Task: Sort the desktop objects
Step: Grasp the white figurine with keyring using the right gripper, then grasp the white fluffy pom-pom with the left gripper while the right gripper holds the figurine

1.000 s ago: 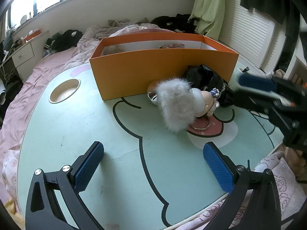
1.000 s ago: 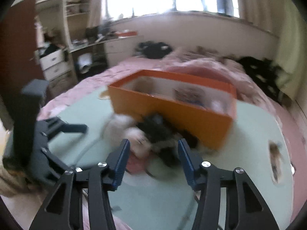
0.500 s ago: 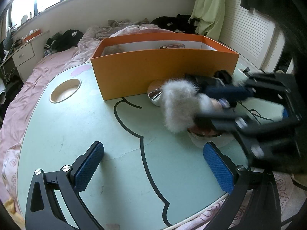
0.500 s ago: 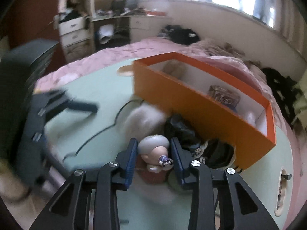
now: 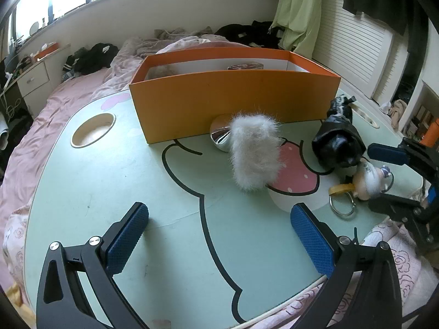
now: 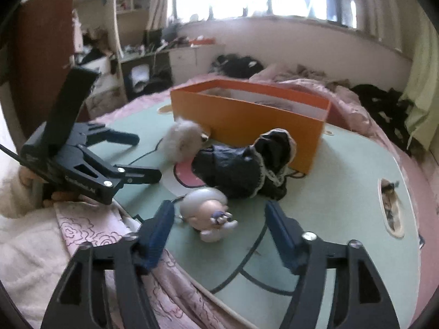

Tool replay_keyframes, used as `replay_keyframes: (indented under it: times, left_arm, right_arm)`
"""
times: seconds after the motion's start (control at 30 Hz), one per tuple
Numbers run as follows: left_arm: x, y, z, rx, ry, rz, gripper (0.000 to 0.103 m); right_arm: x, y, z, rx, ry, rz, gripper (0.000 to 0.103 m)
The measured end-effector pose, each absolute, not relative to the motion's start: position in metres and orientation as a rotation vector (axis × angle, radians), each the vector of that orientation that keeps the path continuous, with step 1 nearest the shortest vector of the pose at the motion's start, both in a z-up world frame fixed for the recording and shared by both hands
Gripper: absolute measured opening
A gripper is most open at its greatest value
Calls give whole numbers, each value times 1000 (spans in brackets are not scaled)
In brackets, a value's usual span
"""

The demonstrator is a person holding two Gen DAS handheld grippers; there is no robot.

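Note:
A small doll keychain (image 6: pixel 208 213) with a pale head lies on the green table (image 5: pixel 137 181) near its edge, metal ring (image 5: pixel 341 205) attached. My right gripper (image 6: pixel 219 219) straddles the doll; its jaws are opening and the pads stand clear of it. The doll (image 5: pixel 367 181) and right gripper (image 5: pixel 385 178) show at the right in the left wrist view. A white fluffy piece (image 5: pixel 255 153), a silver round object (image 5: pixel 221 135) and a black lace-trimmed bundle (image 6: pixel 247 164) lie before the orange box (image 5: pixel 233 101). My left gripper (image 5: pixel 219 233) hovers open over bare table.
The box holds a few items, one a small clear case (image 5: pixel 245 66). Round and oval holes (image 5: pixel 93 133) (image 6: pixel 391 205) are cut into the tabletop. Pink bedding (image 5: pixel 35 126) surrounds the table. A hand in a white sleeve (image 6: pixel 16 192) holds the left gripper (image 6: pixel 145 156).
The right gripper closed on the doll beside the fluffy piece, drew it back toward the table's near edge, and now its jaws have spread off it. The left gripper stayed put.

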State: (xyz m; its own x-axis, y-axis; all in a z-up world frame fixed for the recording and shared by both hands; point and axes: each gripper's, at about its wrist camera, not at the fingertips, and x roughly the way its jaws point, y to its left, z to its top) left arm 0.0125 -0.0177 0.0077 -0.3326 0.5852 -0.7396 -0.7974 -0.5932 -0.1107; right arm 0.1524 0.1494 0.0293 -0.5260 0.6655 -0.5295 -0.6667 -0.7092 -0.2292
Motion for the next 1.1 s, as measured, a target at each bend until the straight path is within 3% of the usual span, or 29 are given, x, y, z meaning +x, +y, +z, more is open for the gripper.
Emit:
replay_keyframes:
  times: [0.1, 0.23, 0.33, 0.47, 0.53, 0.6, 0.67, 1.1]
  left_arm:
    - [13, -18, 8, -963, 343, 2007, 103]
    - [12, -18, 7, -963, 343, 2007, 103]
    - [13, -18, 8, -963, 343, 2006, 103]
    - [13, -18, 7, -963, 342, 2006, 103]
    - [13, -18, 7, -962, 344, 2006, 103]
    - [12, -18, 7, -962, 343, 2006, 103]
    - [12, -19, 7, -961, 343, 2006, 103]
    - [12, -16, 31, -881, 274, 2014, 99]
  right_arm:
    - [158, 151, 28, -739, 35, 2221, 78]
    - [155, 158, 22, -752, 83, 2212, 79]
    - [143, 161, 18, -773, 102, 2210, 91]
    - [125, 159, 10, -858, 8, 2160, 91]
    - [126, 158, 10, -847, 4, 2182, 78]
    - [128, 155, 9, -825, -9, 2215, 45]
    - [129, 153, 9, -820, -17, 2242, 35]
    - [151, 134, 15, -651, -58, 2336, 35]
